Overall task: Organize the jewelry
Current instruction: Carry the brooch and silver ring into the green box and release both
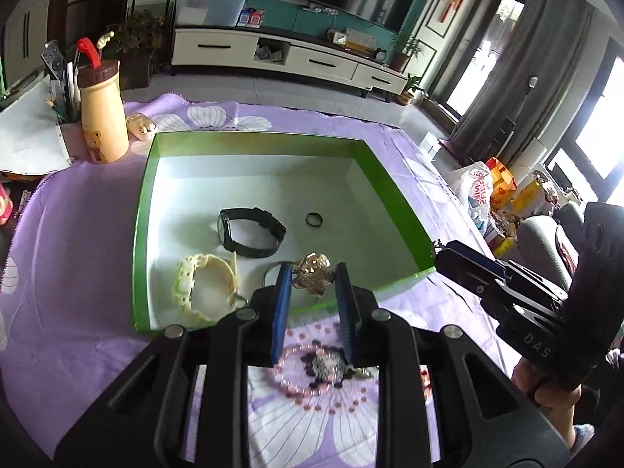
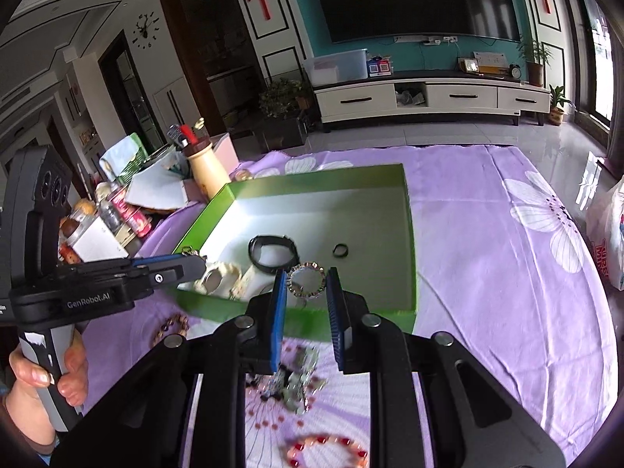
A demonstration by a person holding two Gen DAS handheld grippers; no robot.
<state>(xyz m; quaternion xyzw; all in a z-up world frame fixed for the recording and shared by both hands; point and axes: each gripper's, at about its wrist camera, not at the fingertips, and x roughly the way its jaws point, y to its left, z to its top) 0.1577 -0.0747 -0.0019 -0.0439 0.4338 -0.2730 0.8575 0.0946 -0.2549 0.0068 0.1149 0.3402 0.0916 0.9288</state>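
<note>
My left gripper (image 1: 313, 270) is shut on a gold leaf-shaped brooch (image 1: 312, 280) and hangs over the near edge of the green box (image 1: 257, 137). My right gripper (image 2: 307, 273) is shut on a small beaded hoop (image 2: 321, 275) over the same edge of the box (image 2: 312, 174). Inside the box lie a black watch (image 1: 249, 234), a cream watch (image 1: 202, 288), a dark ring (image 1: 314, 219) and a thin grey hoop (image 1: 270, 271). Each view shows the other gripper from the side (image 1: 438, 249) (image 2: 197, 262). Under my fingers, a pink bead bracelet (image 1: 300, 374) and a tangled pile of pieces (image 2: 300, 378) lie on the purple cloth.
A cream bottle with a brown lid (image 1: 102, 117) and a holder with remotes stand left of the box. A brown bead bracelet (image 2: 173, 325) and a red bead bracelet (image 2: 327, 448) lie on the cloth. Bags and packets (image 1: 491, 187) sit off the table's right side.
</note>
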